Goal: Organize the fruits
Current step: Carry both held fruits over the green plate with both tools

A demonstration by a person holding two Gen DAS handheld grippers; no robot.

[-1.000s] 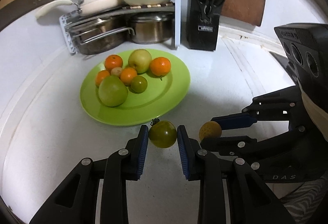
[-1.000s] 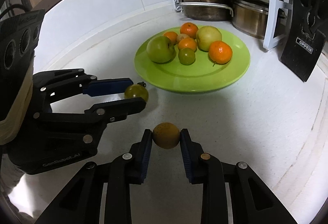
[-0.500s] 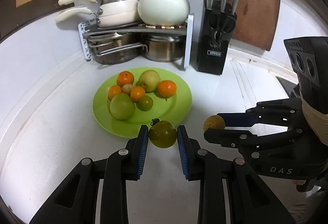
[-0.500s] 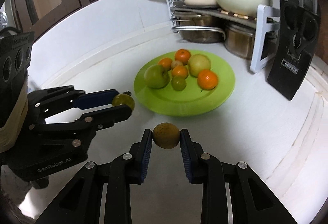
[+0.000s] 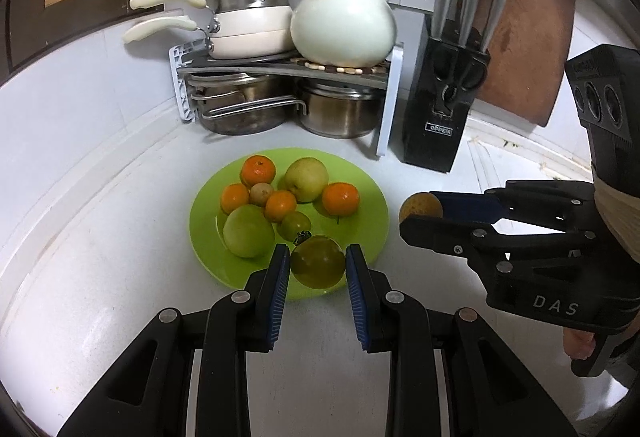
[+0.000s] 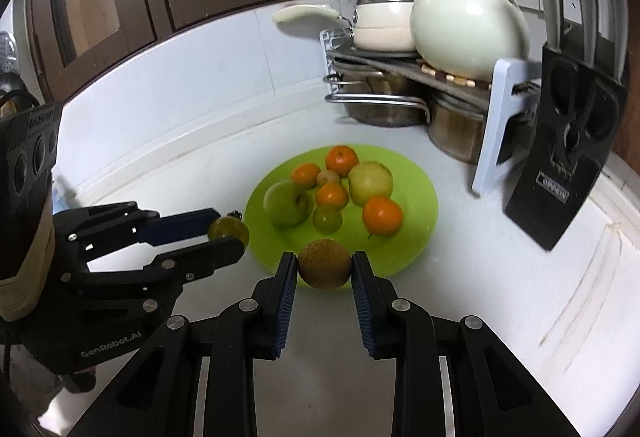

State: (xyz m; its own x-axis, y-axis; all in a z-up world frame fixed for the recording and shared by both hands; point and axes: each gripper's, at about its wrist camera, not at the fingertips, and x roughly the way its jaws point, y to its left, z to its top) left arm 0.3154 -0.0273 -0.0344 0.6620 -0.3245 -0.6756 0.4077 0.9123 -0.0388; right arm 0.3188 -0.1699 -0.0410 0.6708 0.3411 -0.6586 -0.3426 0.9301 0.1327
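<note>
A lime green plate (image 5: 372, 213) lies on the white counter and holds several fruits: oranges, a pale pear (image 5: 306, 179), a green apple (image 5: 248, 231). My left gripper (image 5: 318, 267) is shut on a green tomato (image 5: 317, 266) and holds it above the plate's near rim. My right gripper (image 6: 324, 265) is shut on a brown round fruit (image 6: 324, 264), held above the counter by the plate's (image 6: 420, 193) near edge. In the left wrist view the right gripper (image 5: 424, 215) with its fruit (image 5: 420, 207) hangs just right of the plate.
Behind the plate stands a rack (image 5: 280, 69) with steel pots below and a white pot (image 5: 344, 25) and pans on top. A black knife block (image 5: 440, 105) stands at the back right, a wooden board (image 5: 524, 37) behind it. The wall curves round on the left.
Both grippers have risen and moved toward the plate with their fruits still held. The plate now sits lower and closer under the fingertips in both views.
</note>
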